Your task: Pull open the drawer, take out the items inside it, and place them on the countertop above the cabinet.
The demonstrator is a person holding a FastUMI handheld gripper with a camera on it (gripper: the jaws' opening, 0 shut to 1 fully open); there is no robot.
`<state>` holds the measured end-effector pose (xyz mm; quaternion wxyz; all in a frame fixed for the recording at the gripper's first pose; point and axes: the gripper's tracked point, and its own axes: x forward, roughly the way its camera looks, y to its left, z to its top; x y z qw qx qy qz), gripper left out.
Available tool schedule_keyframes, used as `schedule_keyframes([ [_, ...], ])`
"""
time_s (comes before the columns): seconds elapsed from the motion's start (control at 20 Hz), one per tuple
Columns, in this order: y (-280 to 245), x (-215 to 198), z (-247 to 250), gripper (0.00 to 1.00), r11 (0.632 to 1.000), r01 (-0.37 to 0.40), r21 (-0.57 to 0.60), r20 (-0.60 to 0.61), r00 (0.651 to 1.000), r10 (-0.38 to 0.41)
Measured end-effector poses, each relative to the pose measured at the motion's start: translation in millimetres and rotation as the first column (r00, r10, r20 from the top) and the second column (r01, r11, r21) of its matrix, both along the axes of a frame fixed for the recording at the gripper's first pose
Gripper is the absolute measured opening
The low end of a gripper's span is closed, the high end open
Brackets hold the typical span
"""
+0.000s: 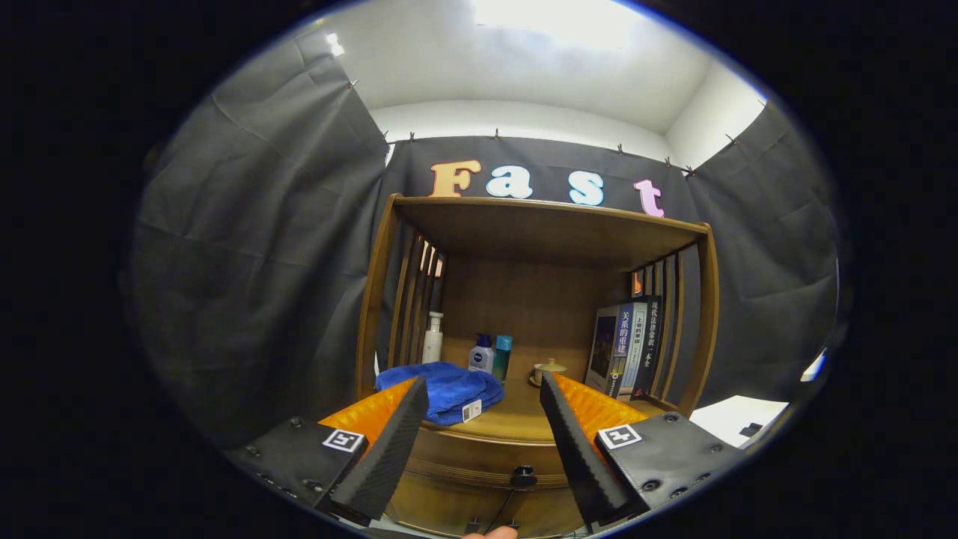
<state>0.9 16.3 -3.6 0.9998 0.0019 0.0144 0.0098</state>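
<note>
Both fingers [389, 442] of the gripper [483, 389] stand wide apart with nothing between them, held in front of a wooden cabinet [479, 457]. Low between the fingers, on the cabinet's curved front, sits the drawer [479, 468], closed, with a dark round knob [523, 476] at its middle; the knob is apart from both fingers, a little nearer the right one. At the very bottom, below the knob, the tip of a person's finger [490, 533] shows.

Just above the drawer is the countertop [516, 419]. A folded blue towel [441, 389] with a small tag lies on its left part, just beyond the left fingertip. Behind the towel stand a white pump bottle [432, 337], a blue and white bottle [481, 355] and a teal bottle [502, 356], the last two side by side. A small lidded pot [548, 368] sits near the middle, close to the right fingertip. A row of books [627, 346] stands upright at the right, against the slatted side. A wooden shelf [546, 224] roofs over the countertop.
</note>
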Motion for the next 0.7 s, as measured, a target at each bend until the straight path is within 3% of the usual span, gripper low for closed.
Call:
schedule_keyframes([
  [0.45, 4.7, 3.8, -3.2, 0.98, 1.000, -0.007, 0.000, -0.010, 1.000, 0.007],
  [0.7, -0.9, 17.8, -28.7, 0.98, 1.000, 0.002, -0.002, -0.028, 1.000, -0.002],
])
